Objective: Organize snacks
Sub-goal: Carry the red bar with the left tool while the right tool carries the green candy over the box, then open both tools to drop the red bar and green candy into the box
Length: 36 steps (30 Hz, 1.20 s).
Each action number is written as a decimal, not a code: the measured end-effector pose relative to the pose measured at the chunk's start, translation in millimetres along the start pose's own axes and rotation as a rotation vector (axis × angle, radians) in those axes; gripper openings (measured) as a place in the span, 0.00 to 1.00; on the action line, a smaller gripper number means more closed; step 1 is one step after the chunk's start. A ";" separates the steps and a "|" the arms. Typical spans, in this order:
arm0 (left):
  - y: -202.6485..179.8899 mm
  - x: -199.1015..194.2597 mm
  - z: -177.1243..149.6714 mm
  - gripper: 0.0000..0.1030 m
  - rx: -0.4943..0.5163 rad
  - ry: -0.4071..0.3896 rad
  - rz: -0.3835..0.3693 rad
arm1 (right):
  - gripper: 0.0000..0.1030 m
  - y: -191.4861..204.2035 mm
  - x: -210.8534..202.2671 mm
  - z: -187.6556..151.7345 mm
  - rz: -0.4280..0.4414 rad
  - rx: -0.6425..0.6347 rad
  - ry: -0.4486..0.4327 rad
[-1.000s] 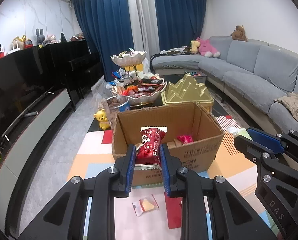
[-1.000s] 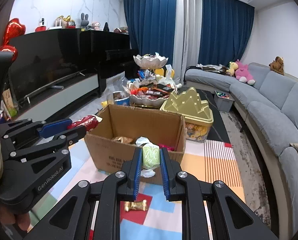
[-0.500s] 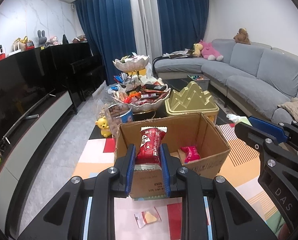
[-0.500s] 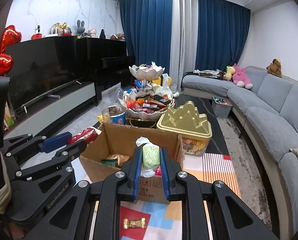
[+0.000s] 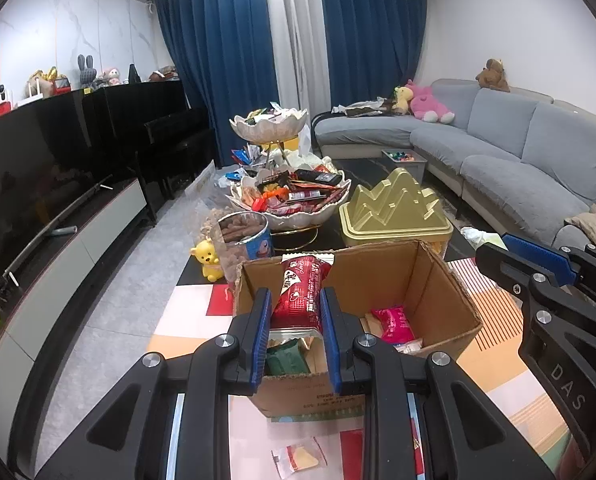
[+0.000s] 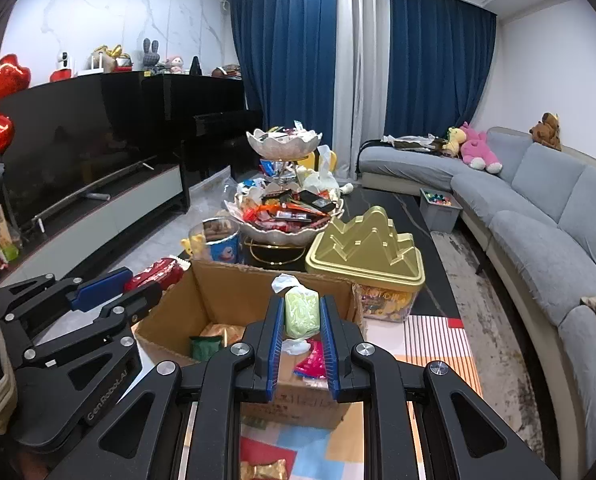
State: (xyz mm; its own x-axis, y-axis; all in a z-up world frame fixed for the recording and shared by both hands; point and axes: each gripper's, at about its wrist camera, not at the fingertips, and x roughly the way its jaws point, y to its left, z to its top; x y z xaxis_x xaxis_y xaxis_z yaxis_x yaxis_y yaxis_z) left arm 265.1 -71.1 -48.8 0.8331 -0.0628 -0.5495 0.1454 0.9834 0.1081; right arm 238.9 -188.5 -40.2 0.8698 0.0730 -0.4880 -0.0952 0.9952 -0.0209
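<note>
With the left gripper (image 5: 295, 322) clamped on a red snack packet (image 5: 300, 295) and the right gripper (image 6: 301, 334) on a green candy (image 6: 301, 311), both over the cardboard box (image 5: 443, 292), a release w/o further advance could be spilled onto the play mat (image 5: 509, 376).

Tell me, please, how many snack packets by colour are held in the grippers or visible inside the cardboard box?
Red: 1, the packet in the left gripper.
Pale green: 1, the packet in the right gripper.
Dark green: 1, in the box, at.
Pink: 1, in the box.
Gold: 1, in the box.
Total: 5 that I can make out; others may be hidden.
</note>
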 end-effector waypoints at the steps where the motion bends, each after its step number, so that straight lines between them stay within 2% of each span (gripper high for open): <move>1: -0.1 2.1 0.3 0.24 0.000 0.001 0.001 | 0.19 -0.8 2.5 0.3 -0.001 0.002 0.002; 30: 5.2 65.3 -3.2 0.25 -0.025 0.095 -0.007 | 0.19 -0.8 68.6 -0.9 0.026 0.000 0.087; 34: 8.1 68.3 -4.5 0.28 -0.039 0.106 -0.009 | 0.19 -1.8 72.9 -1.8 0.029 0.003 0.098; 36: 9.2 68.2 -4.9 0.36 -0.044 0.106 -0.007 | 0.20 -2.3 72.8 -1.8 0.027 0.005 0.098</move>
State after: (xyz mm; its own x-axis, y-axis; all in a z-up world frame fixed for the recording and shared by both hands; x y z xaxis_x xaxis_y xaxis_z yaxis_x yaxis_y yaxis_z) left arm 320.6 -65.5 -89.3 0.7706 -0.0535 -0.6350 0.1255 0.9897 0.0690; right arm 301.6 -185.6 -77.3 0.8155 0.0930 -0.5713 -0.1148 0.9934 -0.0022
